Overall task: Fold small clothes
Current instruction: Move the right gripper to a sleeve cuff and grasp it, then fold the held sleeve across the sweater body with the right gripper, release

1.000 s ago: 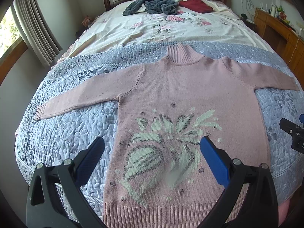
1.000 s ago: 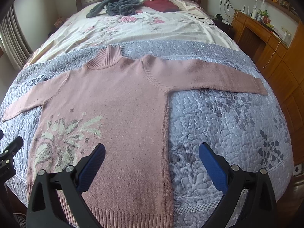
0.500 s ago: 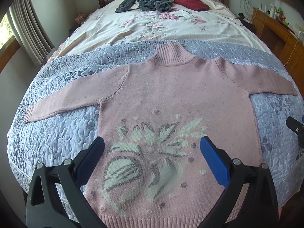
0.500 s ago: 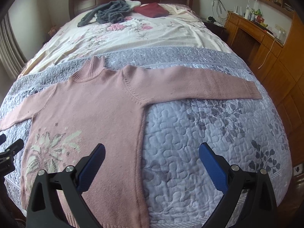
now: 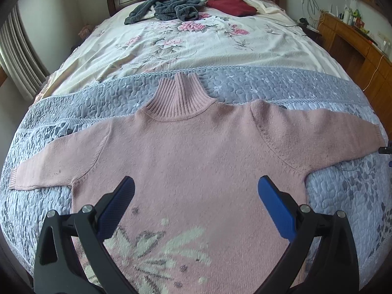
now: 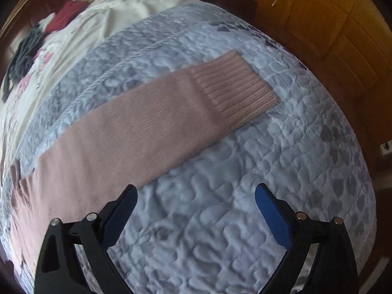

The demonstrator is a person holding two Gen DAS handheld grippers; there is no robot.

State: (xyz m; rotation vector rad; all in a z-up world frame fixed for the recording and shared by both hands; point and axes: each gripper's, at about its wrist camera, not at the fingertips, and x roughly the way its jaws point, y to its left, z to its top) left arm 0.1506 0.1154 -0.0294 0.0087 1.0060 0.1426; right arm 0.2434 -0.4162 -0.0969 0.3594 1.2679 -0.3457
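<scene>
A pink knit sweater with a ribbed turtleneck and a pale flower pattern lies flat, front up, on the grey quilt, both sleeves spread out sideways. My left gripper hovers open over the sweater's chest, nothing between its blue pads. In the right wrist view the sweater's right sleeve runs diagonally to its ribbed cuff. My right gripper stands open above the quilt just below that sleeve, its left finger near the sleeve's lower edge.
The grey quilted cover spans the bed's near half, a floral sheet the far half. A dark grey garment and a red one lie by the headboard. Wooden cabinets stand right of the bed.
Both grippers moved forward and lower over the bed. The left now sits over the sweater's chest; the right swung out toward the right sleeve and cuff. Both stayed open.
</scene>
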